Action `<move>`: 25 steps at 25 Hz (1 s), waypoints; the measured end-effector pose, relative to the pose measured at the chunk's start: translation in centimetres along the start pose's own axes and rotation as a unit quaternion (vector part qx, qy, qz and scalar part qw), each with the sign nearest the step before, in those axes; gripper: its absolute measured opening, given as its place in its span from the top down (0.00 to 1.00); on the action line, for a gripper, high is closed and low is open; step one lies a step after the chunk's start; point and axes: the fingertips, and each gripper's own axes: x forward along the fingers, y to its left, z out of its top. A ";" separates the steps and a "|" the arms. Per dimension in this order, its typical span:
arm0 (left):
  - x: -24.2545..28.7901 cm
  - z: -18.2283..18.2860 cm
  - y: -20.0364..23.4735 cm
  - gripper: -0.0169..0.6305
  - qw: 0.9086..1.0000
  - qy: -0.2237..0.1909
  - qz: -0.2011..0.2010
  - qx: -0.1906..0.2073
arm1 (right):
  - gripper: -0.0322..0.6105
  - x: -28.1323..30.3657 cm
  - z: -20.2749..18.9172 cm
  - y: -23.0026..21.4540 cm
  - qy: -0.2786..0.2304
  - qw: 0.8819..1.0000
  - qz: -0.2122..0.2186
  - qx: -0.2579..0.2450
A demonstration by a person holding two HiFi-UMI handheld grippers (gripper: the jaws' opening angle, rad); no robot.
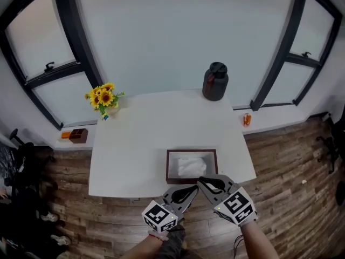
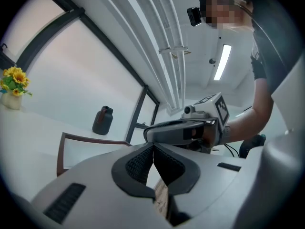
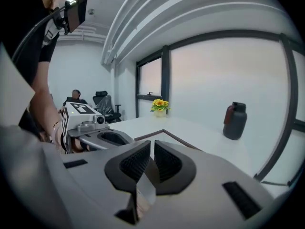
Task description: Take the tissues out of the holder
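Tissues point(image 1: 190, 166) lie white and rumpled inside the brown holder point(image 1: 168, 167) at the table's point(image 1: 135, 144) near edge in the head view, with the left gripper point(image 1: 191, 190) and right gripper point(image 1: 204, 182) hovering just in front of it, almost tip to tip. Sunflowers point(image 1: 104, 97) and a dark jug point(image 1: 215, 81) stand at the far corners, well apart. In the left gripper view the jaws are pressed together on nothing, the holder's rim point(image 2: 60, 151) lies beyond, and the right gripper crosses ahead. In the right gripper view the jaws are closed and empty, with the holder's corner point(image 3: 163, 130) just past them.
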 end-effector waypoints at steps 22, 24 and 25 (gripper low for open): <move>3.9 -2.4 -0.1 0.96 0.994 0.016 -0.095 -0.050 | 0.68 8.0 -5.2 -4.2 0.298 0.905 0.207 -0.221; 4.1 -2.9 -0.3 0.96 0.993 0.023 -0.103 -0.055 | 0.68 8.3 -5.7 -3.9 0.319 0.894 0.222 -0.224; 4.2 -3.0 -0.4 0.96 0.992 0.025 -0.107 -0.060 | 0.68 8.5 -5.9 -3.8 0.329 0.888 0.227 -0.228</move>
